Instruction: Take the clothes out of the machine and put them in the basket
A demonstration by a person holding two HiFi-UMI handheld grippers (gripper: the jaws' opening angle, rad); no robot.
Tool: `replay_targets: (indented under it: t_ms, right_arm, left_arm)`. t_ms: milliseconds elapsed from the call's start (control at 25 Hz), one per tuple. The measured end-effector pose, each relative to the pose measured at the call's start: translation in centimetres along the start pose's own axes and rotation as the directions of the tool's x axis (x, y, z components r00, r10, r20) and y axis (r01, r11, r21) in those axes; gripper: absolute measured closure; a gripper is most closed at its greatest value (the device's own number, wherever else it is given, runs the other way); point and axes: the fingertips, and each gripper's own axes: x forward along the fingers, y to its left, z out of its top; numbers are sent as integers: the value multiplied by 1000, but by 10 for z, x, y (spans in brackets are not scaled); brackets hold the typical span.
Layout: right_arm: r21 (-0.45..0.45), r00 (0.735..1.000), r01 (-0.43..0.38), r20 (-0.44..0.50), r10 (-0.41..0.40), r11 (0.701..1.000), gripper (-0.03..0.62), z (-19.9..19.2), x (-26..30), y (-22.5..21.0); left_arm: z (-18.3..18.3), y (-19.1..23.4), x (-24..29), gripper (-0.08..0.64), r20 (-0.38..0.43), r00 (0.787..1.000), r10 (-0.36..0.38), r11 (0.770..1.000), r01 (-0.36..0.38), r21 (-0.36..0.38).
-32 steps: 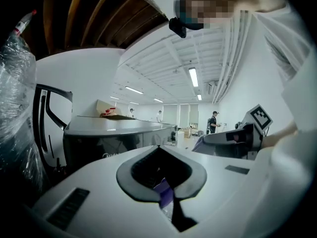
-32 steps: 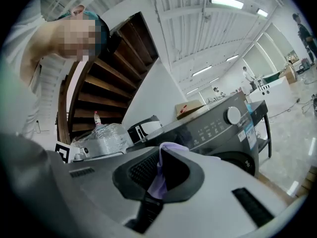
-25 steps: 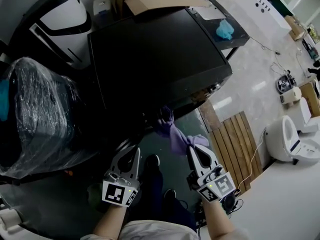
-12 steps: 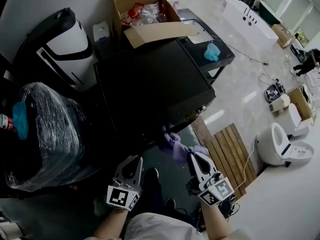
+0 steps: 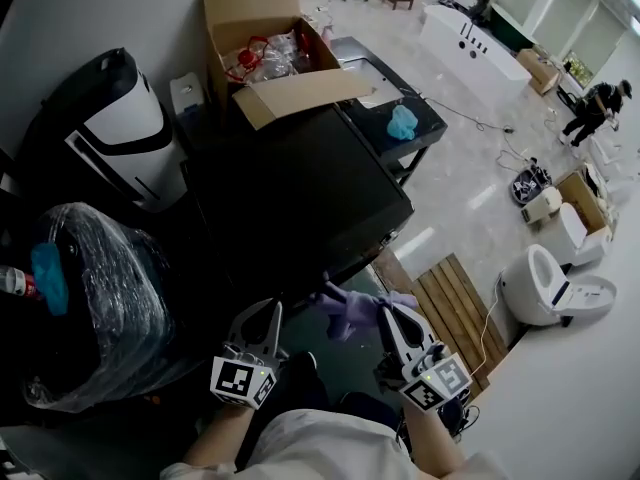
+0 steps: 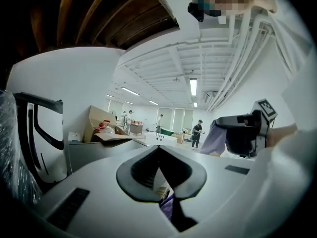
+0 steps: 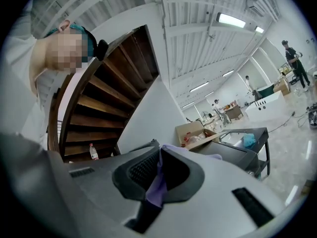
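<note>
The machine [image 5: 300, 188] is a black box with a flat top, seen from above in the head view. Just in front of its near edge hangs a purple cloth [image 5: 348, 308], and my right gripper [image 5: 385, 308] is shut on it. In the right gripper view the cloth [image 7: 157, 187] is pinched between the jaws of that gripper [image 7: 159, 150] and trails down. My left gripper [image 5: 272, 310] is beside it on the left, shut, with nothing seen in its jaws [image 6: 158, 148]. The left gripper view shows the right gripper [image 6: 242, 133] with the cloth [image 6: 214, 139]. No basket is in view.
A plastic-wrapped black bundle [image 5: 90, 308] stands at the left. A white and black appliance [image 5: 115, 118] and an open cardboard box [image 5: 262, 53] stand behind the machine. At the right are a wooden slat mat [image 5: 455, 313] and a white toilet [image 5: 545, 288].
Both grippers have risen. The purple cloth has come up and away from the machine's front with the right gripper. The head view now takes in more of the room.
</note>
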Motion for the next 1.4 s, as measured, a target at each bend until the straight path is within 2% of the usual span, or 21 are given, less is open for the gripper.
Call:
replay_targets:
  t_ms: [360,720,1000,1400]
  right_arm:
    - [-15,997,-66,29,66,998,577,31,-3,10]
    - [-42,972,-233,22,234,971,577,73,-9,18]
    - [-96,929,-369,-8,370,924,575,101,-29,21]
    - [-85,872,-488,-19,488,869,575,116,-56,28]
  left_arm:
    - [22,-23,-4,543,17,1000,20,1000,-20,-1]
    - [35,-61,-13,543,54,988,141,990,-141,-13]
    - [46,-95,-25,543,106,954,280,960,-277,-44]
    - [57,-131,-43,543,147,914,378,926,-377,-34]
